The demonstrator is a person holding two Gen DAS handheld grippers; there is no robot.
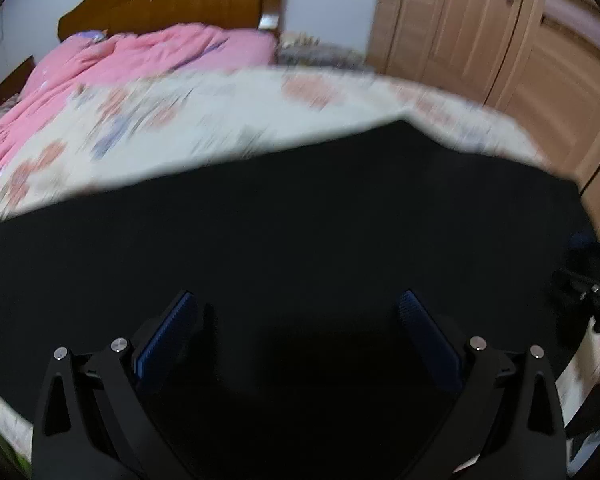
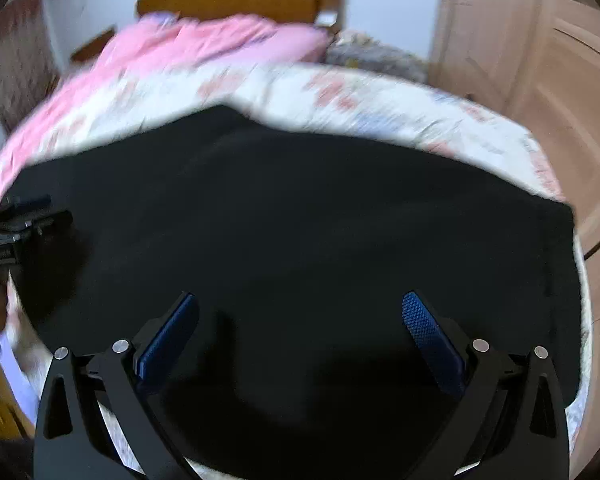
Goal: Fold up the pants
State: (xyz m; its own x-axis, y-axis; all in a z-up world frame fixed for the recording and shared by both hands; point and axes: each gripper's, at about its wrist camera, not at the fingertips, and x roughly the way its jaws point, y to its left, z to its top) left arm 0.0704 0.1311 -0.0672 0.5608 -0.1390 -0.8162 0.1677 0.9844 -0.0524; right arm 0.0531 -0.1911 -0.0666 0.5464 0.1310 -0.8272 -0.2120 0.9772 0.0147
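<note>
Black pants [image 1: 300, 232] lie flat and smooth on the flowery bed sheet [image 1: 204, 120], right under both grippers. The left gripper [image 1: 298, 300] and the right gripper [image 2: 300, 302] hang over the cloth with jaws spread wide, holding nothing. Each has two bumpy blue pads [image 2: 428, 332]. One pink blanket [image 1: 112, 60] sits behind.

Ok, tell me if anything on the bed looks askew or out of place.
Nothing stands out. The black pants lie spread flat across the floral sheet, and the pink quilt is bunched near the headboard. Both the left gripper and the right gripper are open above the fabric.
</note>
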